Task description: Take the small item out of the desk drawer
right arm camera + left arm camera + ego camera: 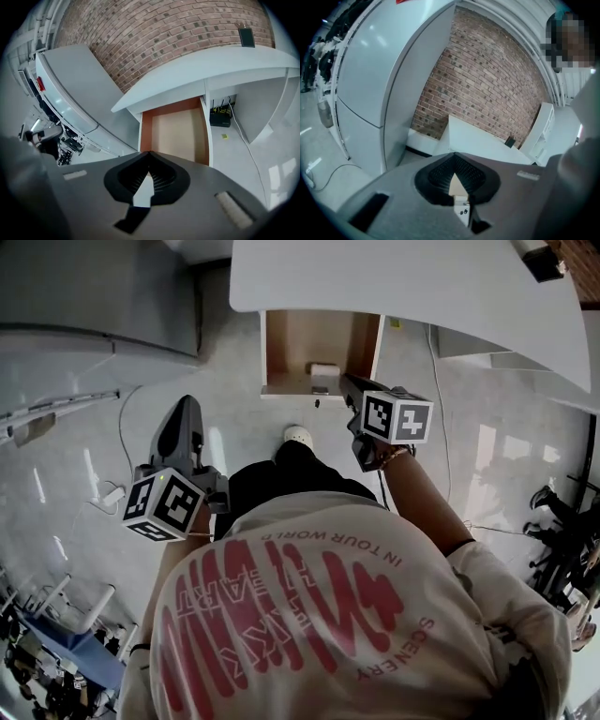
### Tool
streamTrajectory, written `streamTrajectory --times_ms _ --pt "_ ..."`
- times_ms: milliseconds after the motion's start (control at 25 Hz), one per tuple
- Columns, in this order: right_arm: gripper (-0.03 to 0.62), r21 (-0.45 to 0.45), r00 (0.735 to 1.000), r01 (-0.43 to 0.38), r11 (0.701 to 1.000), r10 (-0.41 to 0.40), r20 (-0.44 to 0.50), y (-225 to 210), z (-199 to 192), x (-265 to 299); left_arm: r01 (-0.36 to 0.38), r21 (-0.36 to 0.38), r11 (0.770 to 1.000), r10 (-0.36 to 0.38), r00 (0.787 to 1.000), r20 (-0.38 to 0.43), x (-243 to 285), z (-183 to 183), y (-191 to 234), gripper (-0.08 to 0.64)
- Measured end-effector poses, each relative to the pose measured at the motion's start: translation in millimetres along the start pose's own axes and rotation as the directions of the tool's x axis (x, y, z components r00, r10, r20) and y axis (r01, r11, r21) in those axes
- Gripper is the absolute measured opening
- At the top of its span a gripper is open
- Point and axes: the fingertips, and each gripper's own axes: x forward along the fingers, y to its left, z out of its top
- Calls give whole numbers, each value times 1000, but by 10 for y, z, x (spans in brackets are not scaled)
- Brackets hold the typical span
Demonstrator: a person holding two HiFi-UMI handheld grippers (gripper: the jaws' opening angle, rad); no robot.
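Observation:
In the head view the desk drawer (281, 352) stands pulled out under the white desktop (403, 287), showing its wooden inside. A small white item (324, 370) lies near the drawer's front edge. My right gripper (348, 382) hangs just right of the item, over the drawer's front, jaws shut and holding nothing. In the right gripper view the drawer (178, 131) lies straight ahead past the shut right gripper (149, 155), and the item is hidden behind the jaws. My left gripper (185, 402) hangs lower left, away from the drawer. The left gripper (454, 156) is shut and empty.
A tall white cabinet (370, 84) stands at the left against a brick wall (487, 79). Cables and a white plug (112, 495) lie on the pale floor. A black box (219, 117) sits under the desk. A dark flat object (246, 36) rests on the desktop. The person's shoe (297, 436) is below the drawer.

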Motion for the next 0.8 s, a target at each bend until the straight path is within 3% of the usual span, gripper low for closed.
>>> streamTrajectory --times_ms 440,800 --pt "13 -103 971 118 988 -136 -198 -667 -542 558 -76 23 997 79 983 -166 -62 -479 348 5" --pt "14 -308 926 117 944 -216 -310 -913 -621 1006 -177 -14 984 169 959 -229 -165 -832 777 5"
